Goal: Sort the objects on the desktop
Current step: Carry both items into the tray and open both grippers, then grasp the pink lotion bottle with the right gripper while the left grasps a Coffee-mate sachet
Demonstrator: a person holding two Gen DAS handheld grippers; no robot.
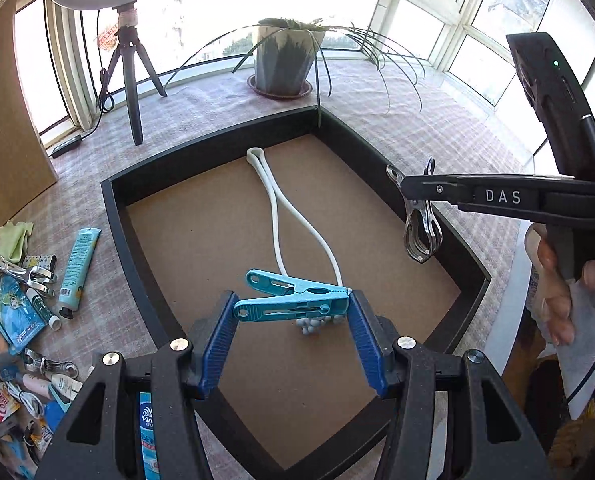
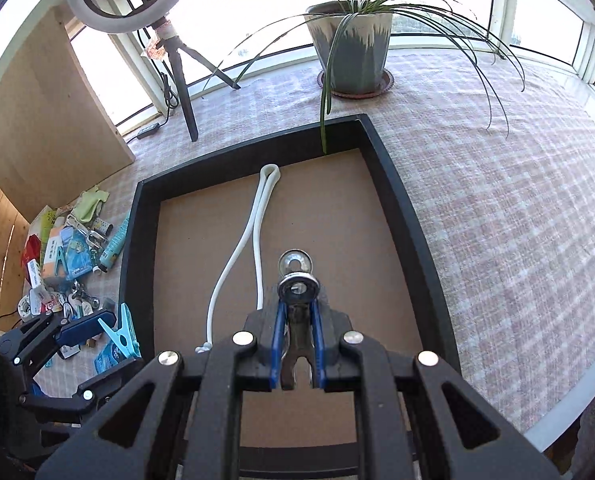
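My left gripper (image 1: 293,308) is shut on a light blue plastic clothespin (image 1: 293,296) and holds it crosswise above the black-rimmed tray (image 1: 113,208). My right gripper (image 2: 297,320) is shut on a metal clip (image 2: 298,292) and holds it over the tray's brown floor (image 2: 337,220). In the left wrist view the right gripper (image 1: 413,196) reaches in from the right with the metal clip (image 1: 421,232) hanging over the tray's right rim. A white cable (image 1: 275,208) lies in the tray; it also shows in the right wrist view (image 2: 257,216). The left gripper (image 2: 109,330) with the blue clothespin (image 2: 123,336) appears at the tray's left.
A pile of loose items lies left of the tray: a teal tube (image 1: 79,268), metal clips (image 1: 25,272), packets and a green cloth (image 1: 15,236). A potted plant (image 1: 285,60) and a ring-light tripod (image 1: 131,76) stand behind the tray on the checked tablecloth.
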